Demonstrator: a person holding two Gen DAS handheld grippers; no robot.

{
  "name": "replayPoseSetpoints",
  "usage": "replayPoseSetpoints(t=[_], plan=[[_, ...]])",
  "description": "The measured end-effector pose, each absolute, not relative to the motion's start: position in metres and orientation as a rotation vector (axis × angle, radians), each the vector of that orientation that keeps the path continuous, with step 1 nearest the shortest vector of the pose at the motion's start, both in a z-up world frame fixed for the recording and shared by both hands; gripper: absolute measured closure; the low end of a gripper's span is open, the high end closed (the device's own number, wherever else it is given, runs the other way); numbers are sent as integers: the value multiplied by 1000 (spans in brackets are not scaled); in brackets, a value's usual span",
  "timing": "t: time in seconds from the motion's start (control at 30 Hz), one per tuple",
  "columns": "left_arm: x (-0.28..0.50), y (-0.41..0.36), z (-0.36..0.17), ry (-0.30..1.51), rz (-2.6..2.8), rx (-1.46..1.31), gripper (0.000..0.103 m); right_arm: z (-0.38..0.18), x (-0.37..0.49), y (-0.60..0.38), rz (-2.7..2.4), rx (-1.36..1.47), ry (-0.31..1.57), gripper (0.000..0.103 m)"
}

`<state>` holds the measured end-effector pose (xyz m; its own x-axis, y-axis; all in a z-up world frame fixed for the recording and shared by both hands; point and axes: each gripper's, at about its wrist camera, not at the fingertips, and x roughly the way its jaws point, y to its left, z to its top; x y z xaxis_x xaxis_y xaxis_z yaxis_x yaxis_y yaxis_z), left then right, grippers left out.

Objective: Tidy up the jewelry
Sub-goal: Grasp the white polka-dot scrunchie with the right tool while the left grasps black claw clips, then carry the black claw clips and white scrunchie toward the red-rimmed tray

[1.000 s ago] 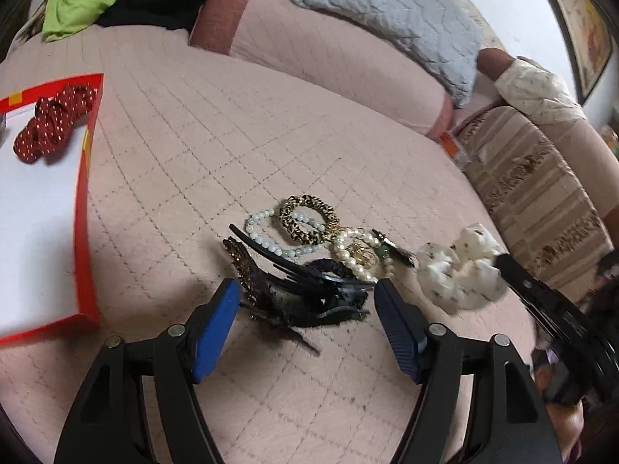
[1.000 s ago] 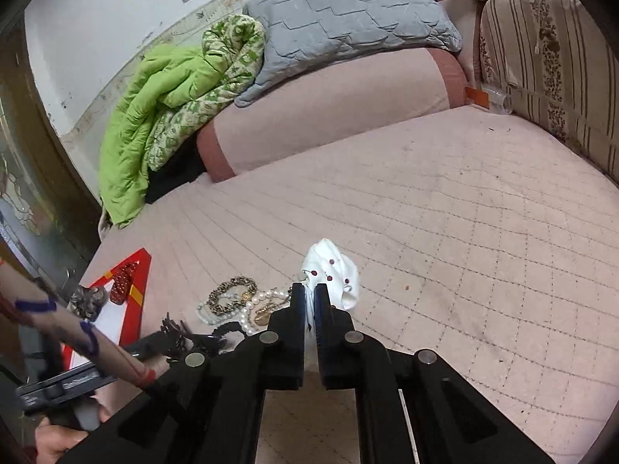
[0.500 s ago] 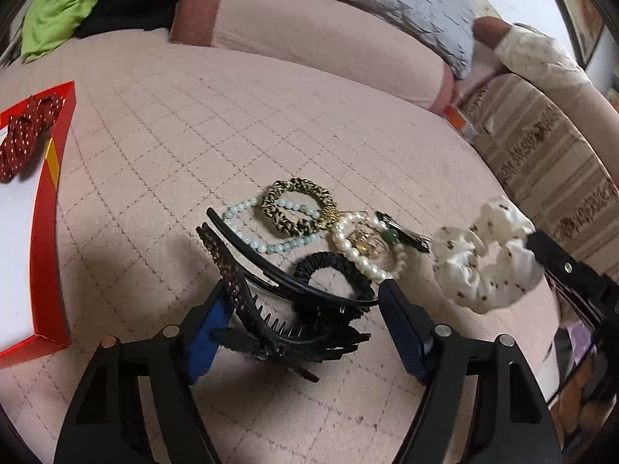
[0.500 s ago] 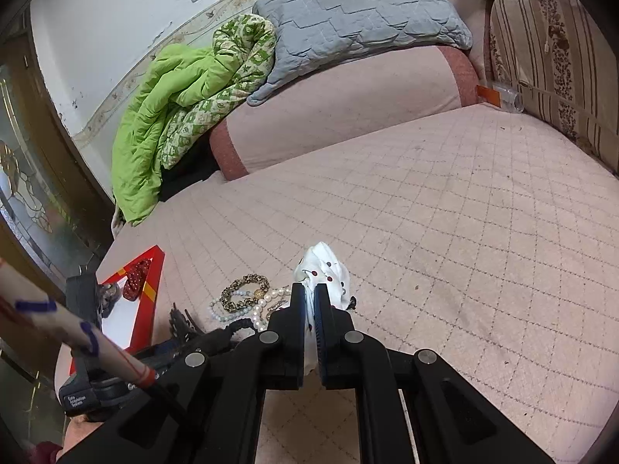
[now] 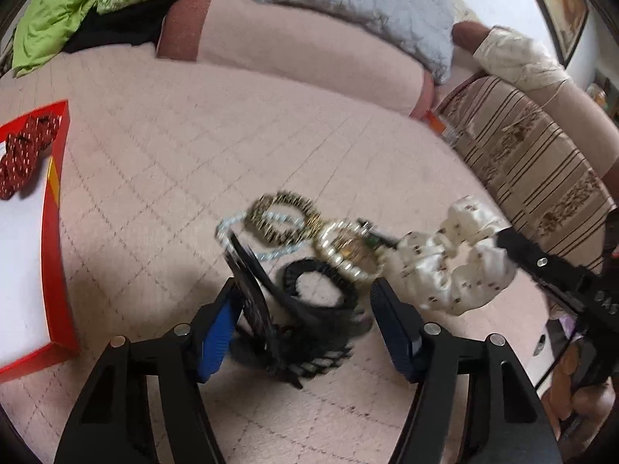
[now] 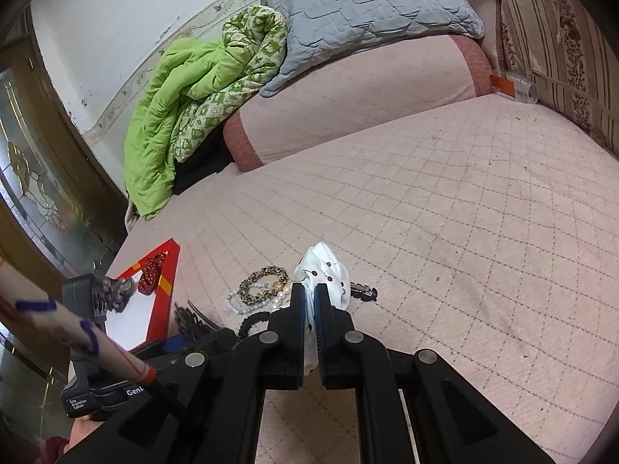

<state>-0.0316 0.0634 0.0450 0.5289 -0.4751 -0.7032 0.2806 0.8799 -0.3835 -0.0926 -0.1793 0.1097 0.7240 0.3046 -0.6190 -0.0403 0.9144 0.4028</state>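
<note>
A black claw hair clip (image 5: 271, 309) stands tilted between the blue pads (image 5: 218, 326) of my left gripper (image 5: 305, 321). Its jaws are closing; the clip leans against the left pad, and the right pad is clear of it. Just beyond lie a black scrunchie (image 5: 321, 270), a pearl bracelet (image 5: 348, 249), a leopard-print scrunchie (image 5: 284, 212) and a pale bead bracelet (image 5: 236, 228). My right gripper (image 6: 309, 290) is shut on a white dotted scrunchie (image 6: 327, 272), seen also in the left wrist view as the white scrunchie (image 5: 452, 270).
A red box (image 5: 56, 232) with a white floor sits at the left, a red dotted scrunchie (image 5: 23, 154) inside it. The pink quilted bed cover (image 6: 445, 212) spreads far to the right. A green blanket (image 6: 185, 89), a grey pillow (image 6: 367, 4) and a striped cushion (image 5: 541, 181) line the back.
My left gripper has come forward around the black claw clip, which has tipped up between the pads, and the pads stand a little closer. The right gripper still grips the white scrunchie.
</note>
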Motion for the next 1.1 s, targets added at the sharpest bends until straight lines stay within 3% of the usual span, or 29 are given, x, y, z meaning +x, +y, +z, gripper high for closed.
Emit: replayPoseSetpoints(t=[0.43, 0.63, 0.77, 0.9, 1.1], plan=[[-28, 53, 22, 1044, -445, -177, 36, 110, -91, -179, 211, 382, 746, 96], [-45, 44, 25, 1013, -487, -111, 36, 110, -90, -181, 207, 391, 744, 96], [-49, 47, 26, 1005, -503, -111, 42, 112, -89, -178, 215, 389, 744, 96], [-57, 48, 28, 1020, -539, -93, 43, 114, -90, -178, 211, 384, 739, 96], [-68, 48, 24, 1033, -568, -65, 33, 115, -90, -176, 211, 387, 741, 96]])
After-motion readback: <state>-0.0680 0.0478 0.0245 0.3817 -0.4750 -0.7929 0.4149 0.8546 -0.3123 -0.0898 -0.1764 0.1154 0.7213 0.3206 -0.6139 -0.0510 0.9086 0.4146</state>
